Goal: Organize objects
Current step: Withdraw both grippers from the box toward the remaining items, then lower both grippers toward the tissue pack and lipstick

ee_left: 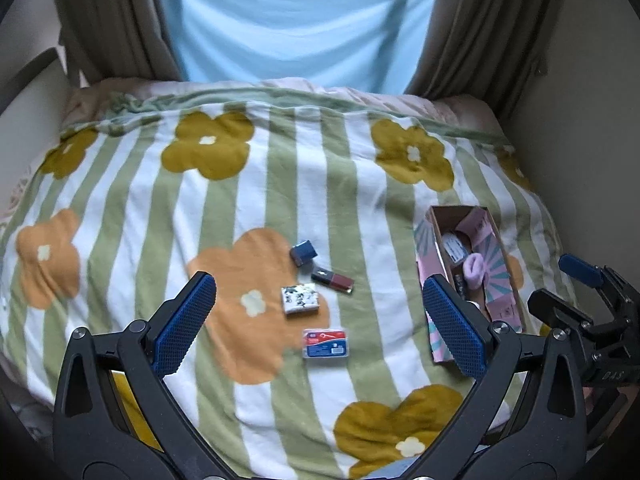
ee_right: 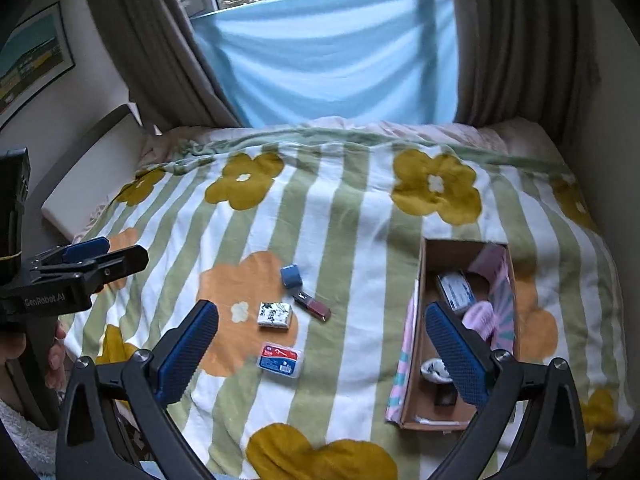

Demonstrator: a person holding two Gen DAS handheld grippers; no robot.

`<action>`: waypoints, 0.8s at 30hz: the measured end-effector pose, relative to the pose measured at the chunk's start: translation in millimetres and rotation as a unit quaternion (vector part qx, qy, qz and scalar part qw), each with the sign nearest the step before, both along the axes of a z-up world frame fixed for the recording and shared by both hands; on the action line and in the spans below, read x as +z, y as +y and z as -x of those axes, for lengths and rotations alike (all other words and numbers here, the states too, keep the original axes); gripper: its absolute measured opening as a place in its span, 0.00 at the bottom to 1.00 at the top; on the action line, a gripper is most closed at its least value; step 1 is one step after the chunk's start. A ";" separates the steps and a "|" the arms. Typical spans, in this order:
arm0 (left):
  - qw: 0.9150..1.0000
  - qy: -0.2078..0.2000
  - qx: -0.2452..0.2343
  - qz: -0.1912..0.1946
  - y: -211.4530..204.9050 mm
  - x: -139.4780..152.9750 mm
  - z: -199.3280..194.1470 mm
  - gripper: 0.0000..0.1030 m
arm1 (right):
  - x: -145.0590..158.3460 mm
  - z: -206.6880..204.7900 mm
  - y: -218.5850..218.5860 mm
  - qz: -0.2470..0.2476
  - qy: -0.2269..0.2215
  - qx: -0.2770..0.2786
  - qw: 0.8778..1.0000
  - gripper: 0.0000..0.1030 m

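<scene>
Left wrist view: the left hand-held gripper (ee_left: 320, 312) hangs over the bed (ee_left: 120, 208), jaws wide, nothing between them. Just ahead lie four loose things — a floss case (ee_left: 326, 343) nearest, a white patterned box (ee_left: 300, 299), a dark red bottle (ee_left: 334, 281) and a blue block (ee_left: 303, 253) farthest. All look light and stiff; the glossy bottle could roll or slip, so I would take it across its flat sides. The cardboard box (ee_left: 432, 232) sits to the right, already part filled.

Right wrist view: the right hand-held gripper (ee_right: 324, 346) is also spread wide and empty. The cardboard box (ee_right: 412, 360) lies under its right finger — open-topped, with room near its front. The soft blanket gives plenty of clear room around.
</scene>
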State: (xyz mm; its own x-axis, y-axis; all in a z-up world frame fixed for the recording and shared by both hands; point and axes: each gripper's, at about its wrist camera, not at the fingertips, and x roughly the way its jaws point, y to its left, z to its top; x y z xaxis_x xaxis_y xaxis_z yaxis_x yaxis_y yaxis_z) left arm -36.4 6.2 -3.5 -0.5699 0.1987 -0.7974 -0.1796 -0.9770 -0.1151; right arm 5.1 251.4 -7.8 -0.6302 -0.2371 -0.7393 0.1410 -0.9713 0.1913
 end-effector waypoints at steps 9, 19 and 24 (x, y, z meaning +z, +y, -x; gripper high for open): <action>0.999 -0.012 0.028 -0.012 -12.8 -8.3 2.4 1.00 | -1.0 31.4 -14.9 -0.017 0.004 0.061 0.998 0.92; 0.997 -0.057 0.042 -0.012 -4.2 -62.2 25.2 0.97 | -57.8 87.0 -36.5 -0.036 -0.035 0.144 0.988 0.80; 0.995 -0.090 0.050 -0.010 5.1 -112.8 43.8 0.91 | -102.3 116.0 -46.8 -0.041 -0.047 0.186 0.981 0.80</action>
State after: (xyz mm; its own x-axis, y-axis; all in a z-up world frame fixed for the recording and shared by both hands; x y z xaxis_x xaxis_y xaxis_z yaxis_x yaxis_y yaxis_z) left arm -80.3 11.4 -116.2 -0.4363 0.1652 -0.8845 -0.0574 -0.9861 -0.1558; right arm -110.9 204.6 -110.1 -0.4397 -0.3746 -0.8163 0.4741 -0.8687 0.1433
